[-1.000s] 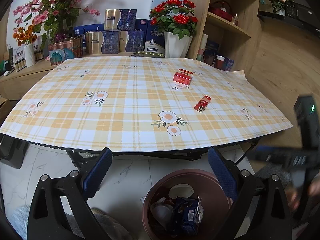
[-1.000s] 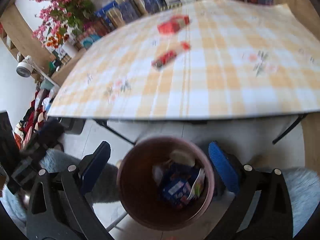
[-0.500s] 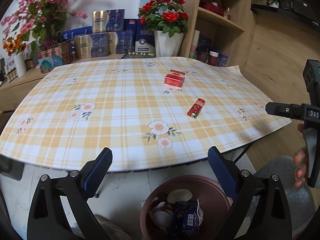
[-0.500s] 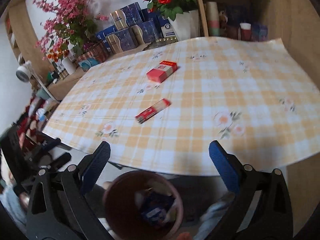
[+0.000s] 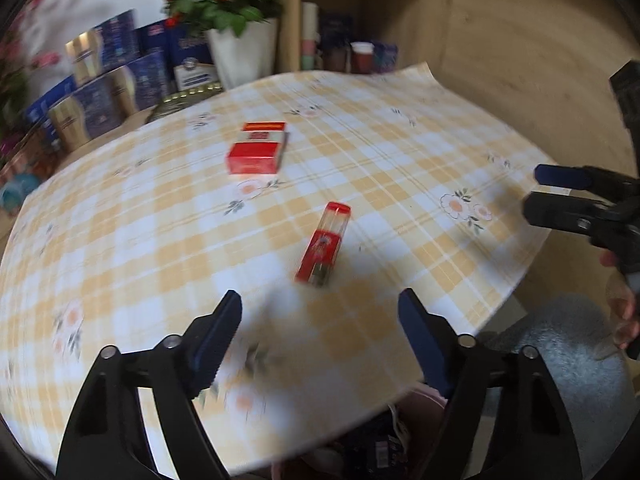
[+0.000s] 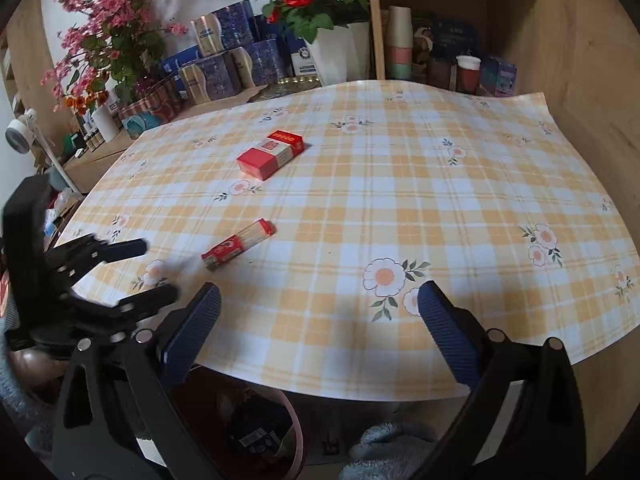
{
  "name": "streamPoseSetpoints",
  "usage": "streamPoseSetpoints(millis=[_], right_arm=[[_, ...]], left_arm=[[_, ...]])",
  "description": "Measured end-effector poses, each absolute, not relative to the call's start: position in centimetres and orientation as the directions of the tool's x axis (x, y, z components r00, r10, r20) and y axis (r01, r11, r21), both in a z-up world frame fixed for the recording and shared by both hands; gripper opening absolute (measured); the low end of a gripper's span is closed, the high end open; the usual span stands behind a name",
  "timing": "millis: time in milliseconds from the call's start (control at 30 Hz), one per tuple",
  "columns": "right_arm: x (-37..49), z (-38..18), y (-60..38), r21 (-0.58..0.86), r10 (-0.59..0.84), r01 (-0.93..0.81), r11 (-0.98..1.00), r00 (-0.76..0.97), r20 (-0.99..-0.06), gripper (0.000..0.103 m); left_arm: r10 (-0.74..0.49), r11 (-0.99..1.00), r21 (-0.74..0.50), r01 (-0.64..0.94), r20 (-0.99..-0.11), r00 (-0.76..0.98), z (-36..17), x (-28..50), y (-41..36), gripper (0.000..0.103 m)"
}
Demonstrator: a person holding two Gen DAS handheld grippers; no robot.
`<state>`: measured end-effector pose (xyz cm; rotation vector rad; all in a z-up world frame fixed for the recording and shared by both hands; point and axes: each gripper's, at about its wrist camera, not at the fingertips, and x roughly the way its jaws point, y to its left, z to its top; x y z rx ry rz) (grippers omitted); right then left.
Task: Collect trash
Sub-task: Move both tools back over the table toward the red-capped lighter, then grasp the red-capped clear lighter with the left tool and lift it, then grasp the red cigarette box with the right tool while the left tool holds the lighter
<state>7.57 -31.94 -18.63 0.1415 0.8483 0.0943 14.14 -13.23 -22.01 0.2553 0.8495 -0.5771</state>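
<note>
A red lighter (image 5: 325, 243) lies on the checked tablecloth (image 5: 140, 240), just beyond my open, empty left gripper (image 5: 320, 320). It also shows in the right wrist view (image 6: 239, 244). A red cigarette pack (image 5: 258, 153) lies farther back; it also shows in the right wrist view (image 6: 270, 154). My right gripper (image 6: 319, 312) is open and empty over the table's near edge. The brown trash bin (image 6: 256, 436) with wrappers stands on the floor under that edge.
A white vase of red roses (image 6: 340, 56), blue boxes (image 6: 224, 60) and pink flowers (image 6: 108, 40) stand behind the table. Wooden shelves (image 6: 440, 40) with cups are at the back right. The left gripper shows at the left of the right wrist view (image 6: 120, 276).
Both grippers have risen from above the bin and moved forward over the table. The left one has closed in on the lighter. Both stay open and empty.
</note>
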Motion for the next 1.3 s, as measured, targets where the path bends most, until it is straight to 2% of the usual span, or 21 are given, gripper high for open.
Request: streamPoseSetpoints(millis=[100,233,367,533,567,733,967,1167,1300], right_arm=[[8.3,-19.3,-33.0,0.195,0.152,-0.005,0.981,0.646,-0.748,0.097],[8.5,-19.7,-33.8,0.220,0.164,0.006,0.976,0.642,-0.749,0.097],[8.7,-20.0,-34.5,0.230,0.168,0.014,0.973,0.640,-0.750,0.097],[9.0,-20.4,-35.2,0.251,0.177,0.026,0.968,0.635,-0.752,0.097],[9.0,-20.5,-35.3,0.254,0.179,0.030,0.967,0.634,-0.753,0.097],[9.7,-20.8,-35.3,0.267,0.193,0.027,0.963,0.620,-0.760,0.097],[13.4,-20.3,-33.3,0.253,0.228,-0.040,0.967,0.581,-0.781,0.097],[20.4,-19.3,-28.7,0.216,0.223,-0.081,0.973,0.572,-0.789,0.097],[26.1,-20.0,-25.8,0.232,0.209,-0.030,0.972,0.551,-0.808,0.097]], left_arm=[[-0.380,0.810,-0.042,0.585,-0.797,0.469,-23.2,16.6,-15.0,0.059],[-0.363,0.803,-0.040,0.595,-0.825,0.434,-24.4,18.8,-16.8,0.054],[-0.326,0.785,0.002,0.619,-0.849,0.416,-25.3,19.7,-18.3,0.039],[-0.321,0.776,0.016,0.631,-0.851,0.416,-25.4,20.2,-19.1,0.034],[-0.322,0.774,0.017,0.633,-0.851,0.416,-25.4,20.3,-19.1,0.026],[-0.371,0.785,-0.056,0.616,-0.839,0.397,-25.1,20.2,-18.0,0.024],[-0.438,0.854,-0.191,0.485,-0.766,0.470,-22.2,20.1,-12.0,0.023],[-0.414,0.897,-0.223,0.382,-0.727,0.548,-20.0,20.4,-6.1,0.023],[-0.388,0.914,-0.215,0.343,-0.709,0.589,-19.1,20.5,-3.3,0.023]])
